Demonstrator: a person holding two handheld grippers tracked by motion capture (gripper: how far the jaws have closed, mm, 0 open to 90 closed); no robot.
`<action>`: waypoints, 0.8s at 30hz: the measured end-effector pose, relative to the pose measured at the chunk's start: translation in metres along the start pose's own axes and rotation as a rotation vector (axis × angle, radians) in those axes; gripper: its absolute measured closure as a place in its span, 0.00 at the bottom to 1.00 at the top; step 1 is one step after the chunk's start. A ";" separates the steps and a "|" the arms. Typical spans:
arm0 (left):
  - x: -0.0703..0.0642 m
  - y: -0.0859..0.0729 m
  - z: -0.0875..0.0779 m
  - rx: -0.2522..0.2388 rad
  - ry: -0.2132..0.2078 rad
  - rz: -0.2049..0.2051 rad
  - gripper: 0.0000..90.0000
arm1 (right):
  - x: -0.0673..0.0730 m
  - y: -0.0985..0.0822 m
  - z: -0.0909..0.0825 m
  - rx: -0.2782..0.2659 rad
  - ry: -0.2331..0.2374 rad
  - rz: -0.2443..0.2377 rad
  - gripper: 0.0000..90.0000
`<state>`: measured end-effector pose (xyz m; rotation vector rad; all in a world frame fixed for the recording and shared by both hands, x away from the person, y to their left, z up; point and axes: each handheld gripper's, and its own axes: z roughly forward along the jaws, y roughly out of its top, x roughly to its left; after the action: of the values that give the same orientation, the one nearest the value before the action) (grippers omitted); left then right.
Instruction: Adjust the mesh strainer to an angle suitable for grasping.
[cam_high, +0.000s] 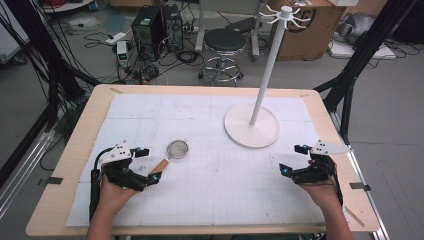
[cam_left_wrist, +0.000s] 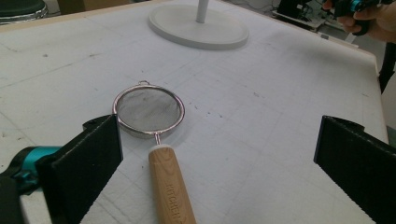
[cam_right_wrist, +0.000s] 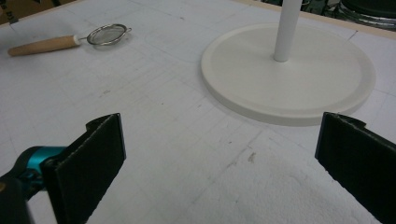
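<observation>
The worktop (cam_high: 210, 200) is a pale wooden board covered by a white gridded sheet. Toward its far right stands a white rack (cam_high: 260, 100): a round flat base with a thin upright pole that ends in a ring of small hooks. On the near left, the left gripper (cam_high: 150, 167) is held low over the sheet with its fingers spread wide and nothing between the pads; in the left gripper view the strainer's wooden handle runs up between the two open fingers without touching either. On the near right, well apart from it, the right gripper (cam_high: 293, 160) also has its fingers wide and empty, pointing toward the rack's base. The small mesh strainer (cam_high: 175, 152) lies flat on the sheet left of centre, its round metal bowl away from the person and its handle slanting back toward the left gripper.
</observation>
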<state>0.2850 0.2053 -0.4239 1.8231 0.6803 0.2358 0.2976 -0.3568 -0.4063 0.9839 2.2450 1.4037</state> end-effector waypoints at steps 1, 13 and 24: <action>0.000 0.000 0.001 0.001 -0.003 -0.002 0.02 | 0.000 0.000 0.000 0.001 0.000 0.003 0.01; -0.001 -0.001 0.001 0.014 0.005 0.007 0.02 | 0.004 0.000 -0.002 0.009 -0.016 0.009 0.01; 0.003 -0.004 0.000 0.087 0.066 -0.009 0.16 | 0.004 -0.001 0.001 0.035 -0.029 0.004 0.01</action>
<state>0.2862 0.2079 -0.4280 1.9014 0.7554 0.2653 0.2947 -0.3538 -0.4076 1.0145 2.2546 1.3477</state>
